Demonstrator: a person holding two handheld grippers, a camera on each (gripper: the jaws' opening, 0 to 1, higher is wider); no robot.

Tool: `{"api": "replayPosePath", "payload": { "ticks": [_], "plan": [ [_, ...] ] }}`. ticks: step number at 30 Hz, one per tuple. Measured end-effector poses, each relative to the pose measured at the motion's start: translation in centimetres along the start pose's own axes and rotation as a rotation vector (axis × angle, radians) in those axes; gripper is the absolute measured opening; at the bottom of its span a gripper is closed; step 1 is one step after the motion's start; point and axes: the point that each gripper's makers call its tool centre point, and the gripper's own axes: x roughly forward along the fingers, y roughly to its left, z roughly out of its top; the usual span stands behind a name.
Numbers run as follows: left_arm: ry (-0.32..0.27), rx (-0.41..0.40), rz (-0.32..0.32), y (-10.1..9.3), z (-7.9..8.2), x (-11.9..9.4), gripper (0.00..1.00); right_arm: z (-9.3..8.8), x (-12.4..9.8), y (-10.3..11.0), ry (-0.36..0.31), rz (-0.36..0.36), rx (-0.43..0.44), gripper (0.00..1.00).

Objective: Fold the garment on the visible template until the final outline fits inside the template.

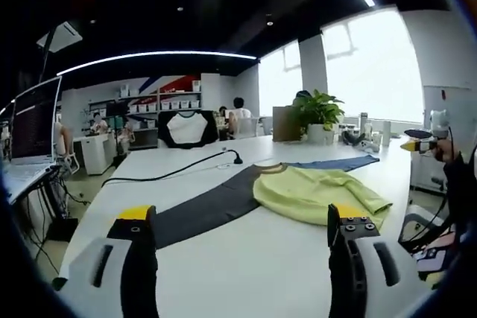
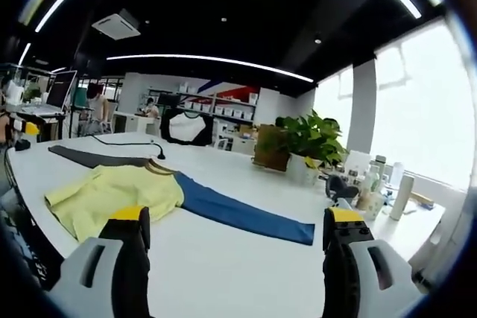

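Lying across a white table [image 1: 246,266] is a yellow-green garment [image 1: 317,193], already bunched into a partly folded heap, and it is resting on a long strip of template [image 1: 205,210] that is showing dark grey toward one end and blue [image 2: 238,214] toward the other. Its placement is making sense for the task: the strip is marking the outline the folded cloth has to fit, so the garment is sitting on the strip's middle, though its edges are spilling past the strip on both sides, which suggests more folding is still needed. The left gripper [image 1: 242,240] is hovering above the near table edge with its jaws spread wide and nothing between them; the garment is lying ahead and toward its right jaw, apart from both tips. The right gripper [image 2: 237,240] is likewise gaping open and empty, with the garment ahead near its left jaw and not touching it. Both seem to be held back and open as if readying an approach to a cloth edge. A black cable [image 1: 175,169] is trailing across the table beyond the template.
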Motion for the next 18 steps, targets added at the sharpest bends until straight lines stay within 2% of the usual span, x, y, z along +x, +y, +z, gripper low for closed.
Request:
{"api": "replayPosePath", "payload": {
  "ticks": [7,12,18],
  "plan": [
    [0.02,0.047,-0.021,-2.0,-0.7,0.2,1.0,1.7,-0.1,2.6,-0.077,0.078,-0.032,1.0],
    [0.05,0.057,-0.086,-4.2,-1.8,0.9,1.0,2.0,0.0,3.9,-0.087,0.122,-0.037,1.0],
    [0.093,0.08,-0.157,-7.0,-3.1,1.8,0.99,1.3,0.5,5.6,-0.047,0.161,-0.063,0.99]
  ]
}}
